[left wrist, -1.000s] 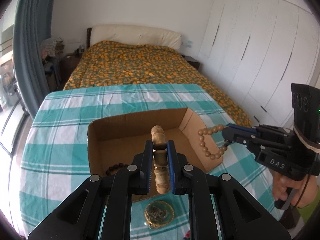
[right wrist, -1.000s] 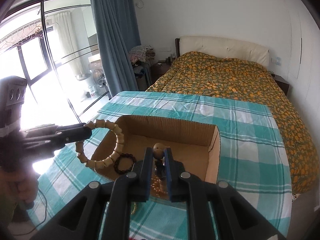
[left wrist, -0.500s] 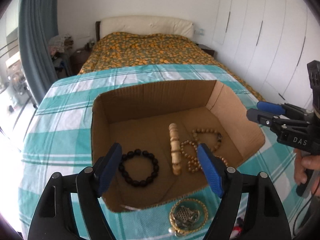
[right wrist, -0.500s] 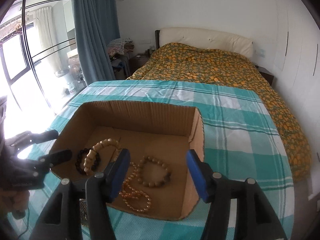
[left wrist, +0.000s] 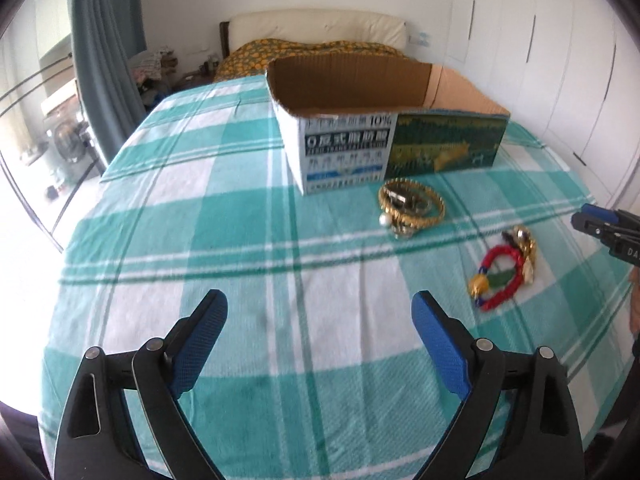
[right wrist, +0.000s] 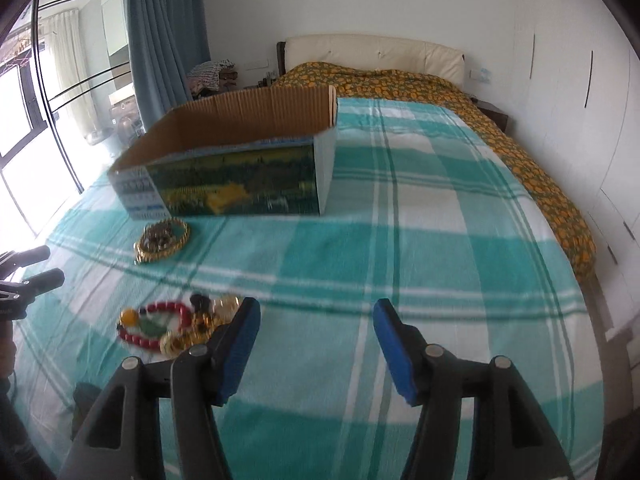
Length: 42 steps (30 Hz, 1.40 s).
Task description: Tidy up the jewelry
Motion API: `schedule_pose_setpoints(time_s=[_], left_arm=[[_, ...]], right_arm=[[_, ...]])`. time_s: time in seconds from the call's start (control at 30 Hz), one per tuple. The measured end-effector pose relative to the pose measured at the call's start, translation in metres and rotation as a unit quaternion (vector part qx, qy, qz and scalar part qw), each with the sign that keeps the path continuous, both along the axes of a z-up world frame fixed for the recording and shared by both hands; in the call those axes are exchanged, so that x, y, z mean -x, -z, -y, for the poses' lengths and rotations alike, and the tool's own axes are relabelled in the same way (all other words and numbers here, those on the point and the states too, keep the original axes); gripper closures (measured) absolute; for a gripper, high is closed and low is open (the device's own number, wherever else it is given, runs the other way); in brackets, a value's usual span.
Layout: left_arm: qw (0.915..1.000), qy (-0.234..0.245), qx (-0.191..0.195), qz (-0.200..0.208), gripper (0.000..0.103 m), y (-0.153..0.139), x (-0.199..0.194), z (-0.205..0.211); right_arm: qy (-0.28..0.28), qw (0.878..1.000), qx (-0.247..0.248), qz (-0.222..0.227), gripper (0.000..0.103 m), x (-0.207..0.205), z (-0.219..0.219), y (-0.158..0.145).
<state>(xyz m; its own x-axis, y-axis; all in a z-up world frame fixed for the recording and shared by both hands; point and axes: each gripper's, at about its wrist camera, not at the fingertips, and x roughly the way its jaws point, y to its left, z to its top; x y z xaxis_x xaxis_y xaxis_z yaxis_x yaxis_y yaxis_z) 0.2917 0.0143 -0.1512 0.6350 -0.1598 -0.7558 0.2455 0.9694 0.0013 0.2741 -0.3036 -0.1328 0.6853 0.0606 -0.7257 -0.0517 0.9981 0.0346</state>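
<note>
An open cardboard box (left wrist: 344, 152) (right wrist: 240, 184) stands on the teal checked tablecloth (left wrist: 240, 280); its inside is hidden from this low angle. A gold bracelet pile (left wrist: 412, 208) (right wrist: 162, 240) lies in front of the box. A red bead bracelet with gold pieces (left wrist: 502, 276) (right wrist: 176, 324) lies nearer, to the right. My left gripper (left wrist: 320, 320) is open and empty, low over the cloth, left of both piles. My right gripper (right wrist: 316, 320) is open and empty, just right of the red bracelet; its fingertips (left wrist: 592, 216) show at the left wrist view's right edge.
A bed with an orange patterned cover (right wrist: 400, 80) lies beyond the table. White wardrobe doors (left wrist: 560, 60) stand on the right. A blue curtain (right wrist: 168, 32) and a glass door are on the left. The table edge curves near the left gripper.
Both grippers have pulled back and dropped low from above the box to in front of it. The bracelets they released stay inside the box, now out of sight.
</note>
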Motion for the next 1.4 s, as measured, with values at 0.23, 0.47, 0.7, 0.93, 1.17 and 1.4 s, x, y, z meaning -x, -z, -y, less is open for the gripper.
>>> schedule_pose_setpoints(time_s=[0.23, 0.47, 0.7, 0.93, 1.17, 1.4], left_arm=[[0.9993, -0.035, 0.003, -0.011, 0.009, 0.026, 0.004, -0.011], [0.9980, -0.052, -0.003, -0.036, 0.008, 0.037, -0.016, -0.014], [0.9981, -0.044, -0.007, -0.043, 0.000, 0.039, -0.019, -0.011], [0.9980, -0.044, -0.007, -0.043, 0.000, 0.040, -0.019, -0.011], [0.9980, -0.045, -0.006, -0.044, 0.000, 0.040, -0.019, -0.011], [0.9980, -0.045, -0.006, -0.043, 0.000, 0.040, -0.019, -0.011]], right_arm=[[0.008, 0.999, 0.032, -0.024, 0.043, 0.025, 0.002, 0.030], [0.009, 0.999, 0.027, -0.039, 0.040, 0.020, 0.005, 0.038], [0.010, 0.999, 0.034, -0.042, 0.035, 0.019, 0.003, 0.039], [0.011, 0.998, 0.036, -0.042, 0.034, 0.019, 0.004, 0.039], [0.010, 0.998, 0.035, -0.043, 0.033, 0.019, 0.004, 0.039], [0.010, 0.998, 0.034, -0.043, 0.032, 0.019, 0.004, 0.039]])
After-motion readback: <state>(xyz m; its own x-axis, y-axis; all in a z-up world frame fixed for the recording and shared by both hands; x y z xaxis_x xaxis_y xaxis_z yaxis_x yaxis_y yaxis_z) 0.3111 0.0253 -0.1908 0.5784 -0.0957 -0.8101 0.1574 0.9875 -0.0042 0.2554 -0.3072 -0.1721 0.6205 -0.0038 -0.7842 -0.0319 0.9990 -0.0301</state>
